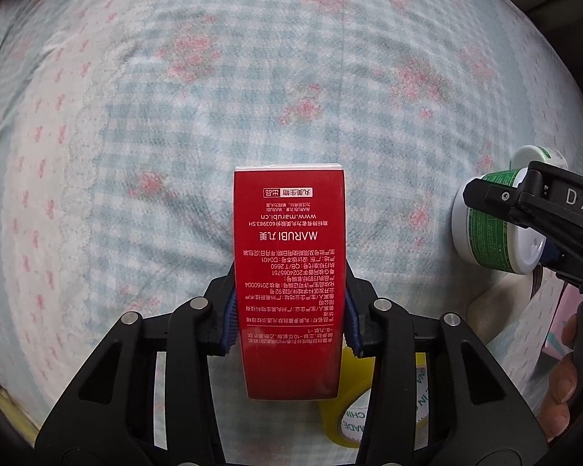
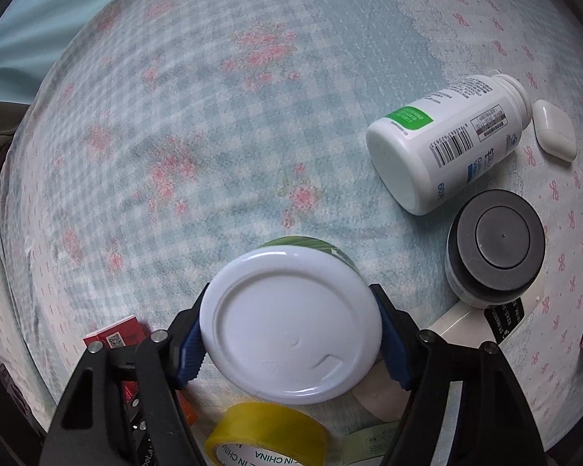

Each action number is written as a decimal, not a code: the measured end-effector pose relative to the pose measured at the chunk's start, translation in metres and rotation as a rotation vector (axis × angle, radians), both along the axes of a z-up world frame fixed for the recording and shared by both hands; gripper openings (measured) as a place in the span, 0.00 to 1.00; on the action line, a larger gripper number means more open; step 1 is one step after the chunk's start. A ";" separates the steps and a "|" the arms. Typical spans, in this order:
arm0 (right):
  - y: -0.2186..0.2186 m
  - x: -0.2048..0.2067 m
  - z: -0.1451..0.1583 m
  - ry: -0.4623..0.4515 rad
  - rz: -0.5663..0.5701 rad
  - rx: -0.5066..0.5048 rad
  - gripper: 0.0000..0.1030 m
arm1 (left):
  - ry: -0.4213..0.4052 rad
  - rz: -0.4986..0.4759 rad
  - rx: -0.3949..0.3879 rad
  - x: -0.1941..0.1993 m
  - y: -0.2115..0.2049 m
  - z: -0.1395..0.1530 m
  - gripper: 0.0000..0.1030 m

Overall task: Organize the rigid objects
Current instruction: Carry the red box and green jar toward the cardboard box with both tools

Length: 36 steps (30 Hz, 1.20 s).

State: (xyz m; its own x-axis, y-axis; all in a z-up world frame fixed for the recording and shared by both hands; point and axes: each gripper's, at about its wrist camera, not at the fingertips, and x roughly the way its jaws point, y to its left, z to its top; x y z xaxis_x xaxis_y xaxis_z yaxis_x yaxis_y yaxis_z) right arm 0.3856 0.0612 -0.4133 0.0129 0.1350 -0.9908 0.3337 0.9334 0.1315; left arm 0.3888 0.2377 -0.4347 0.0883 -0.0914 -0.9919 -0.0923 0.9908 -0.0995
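Note:
My left gripper (image 1: pixel 289 320) is shut on a tall red box (image 1: pixel 289 256) printed with white text, held above the checked bedspread (image 1: pixel 213 97). My right gripper (image 2: pixel 291 343) is shut on a green-labelled jar with a white lid (image 2: pixel 291 322); the jar also shows in the left wrist view (image 1: pixel 493 233) at the right, clamped in the black right gripper (image 1: pixel 501 209). The red box's end shows in the right wrist view (image 2: pixel 114 336) at the lower left.
A yellow tape roll (image 2: pixel 268 433) lies below both grippers, also in the left wrist view (image 1: pixel 349 400). At right lie a white pill bottle on its side (image 2: pixel 447 139), a small white case (image 2: pixel 555 130), a grey-capped container (image 2: pixel 493 248) and a white box with a black label (image 2: pixel 497 316).

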 end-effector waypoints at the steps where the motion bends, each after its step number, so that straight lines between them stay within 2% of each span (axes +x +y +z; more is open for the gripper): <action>1: 0.001 -0.004 0.002 -0.001 0.002 0.000 0.68 | -0.006 -0.002 -0.001 -0.001 0.001 0.004 0.37; 11: 0.014 -0.033 0.036 -0.056 0.030 -0.003 0.68 | -0.052 -0.004 -0.028 -0.021 0.016 0.041 0.37; 16: 0.016 -0.037 0.040 -0.078 0.052 0.000 0.68 | -0.060 -0.030 -0.037 -0.029 0.024 0.033 0.37; 22: 0.010 -0.042 0.038 -0.087 0.077 -0.007 0.68 | -0.007 -0.066 -0.020 -0.028 0.024 0.002 0.37; 27: 0.007 -0.045 0.035 -0.080 0.075 -0.005 0.68 | 0.016 -0.078 0.039 -0.038 0.022 0.002 0.37; 32: 0.008 -0.048 0.038 -0.080 0.078 -0.002 0.68 | 0.005 -0.086 0.026 -0.054 0.030 0.003 0.37; 36: 0.009 -0.050 0.049 -0.099 0.088 -0.002 0.68 | -0.024 -0.075 0.015 -0.067 0.040 0.021 0.37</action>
State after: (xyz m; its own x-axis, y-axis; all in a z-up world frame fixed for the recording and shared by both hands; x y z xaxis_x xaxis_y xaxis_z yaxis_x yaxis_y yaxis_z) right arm 0.3356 0.0702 -0.3646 0.0990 0.1375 -0.9855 0.2356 0.9590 0.1574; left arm 0.3218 0.2776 -0.4134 0.1059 -0.0837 -0.9909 -0.0155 0.9962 -0.0858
